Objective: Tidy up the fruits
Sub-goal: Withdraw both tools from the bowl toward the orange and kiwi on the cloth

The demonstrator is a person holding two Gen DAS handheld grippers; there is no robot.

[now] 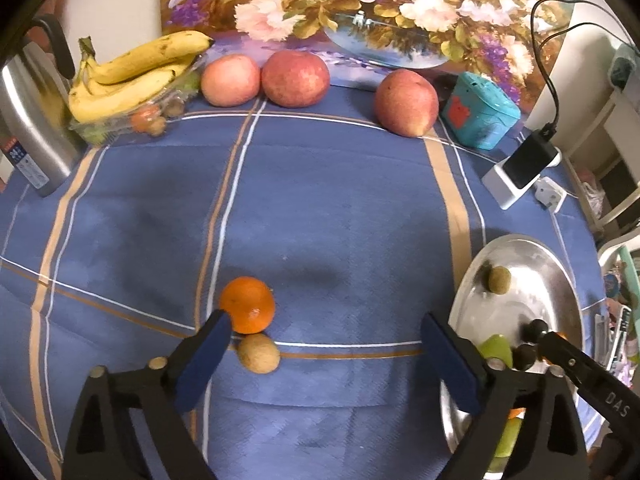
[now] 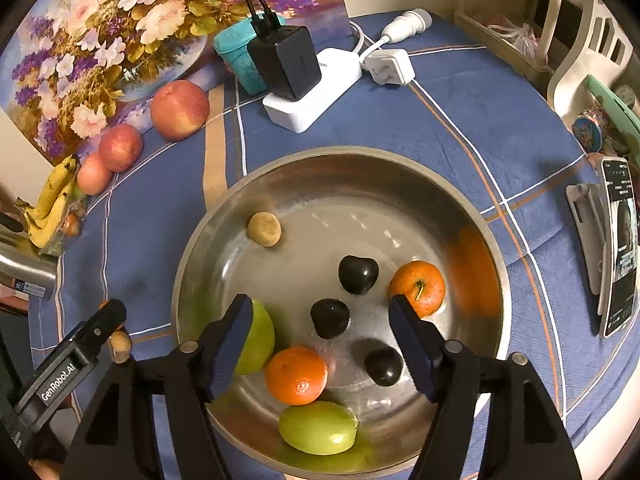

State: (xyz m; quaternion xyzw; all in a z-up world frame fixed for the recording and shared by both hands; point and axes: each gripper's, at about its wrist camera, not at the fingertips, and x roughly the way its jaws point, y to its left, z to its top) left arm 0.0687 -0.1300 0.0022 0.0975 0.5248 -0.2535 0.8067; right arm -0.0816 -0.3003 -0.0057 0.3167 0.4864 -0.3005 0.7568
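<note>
Currently the left gripper (image 1: pixel 326 334) hangs over the blue tablecloth (image 1: pixel 340 208) with its jaws spread wide and nothing between them. Just beyond its left finger lies an orange (image 1: pixel 247 305), and a small brown fruit (image 1: pixel 259 353) touches that orange on the near side, just inside the same finger. Far ahead of the fingers, three apples (image 1: pixel 295 78) sit in a loose row against the flower painting, with a banana bunch (image 1: pixel 132 72) to their left.

The right gripper (image 2: pixel 320 316) is likewise released (empty) above the steel bowl (image 2: pixel 404 164). Between its fingers lie a dark plum (image 2: pixel 330 318) and a second orange (image 2: pixel 296 375); a green fruit (image 2: pixel 258 340) sits behind the left finger, partly hidden. A third orange (image 2: pixel 418 288) touches the right fingertip's far side. Another brown fruit (image 2: pixel 264 229) rests beyond the fingers at the bowl's far left.
</note>
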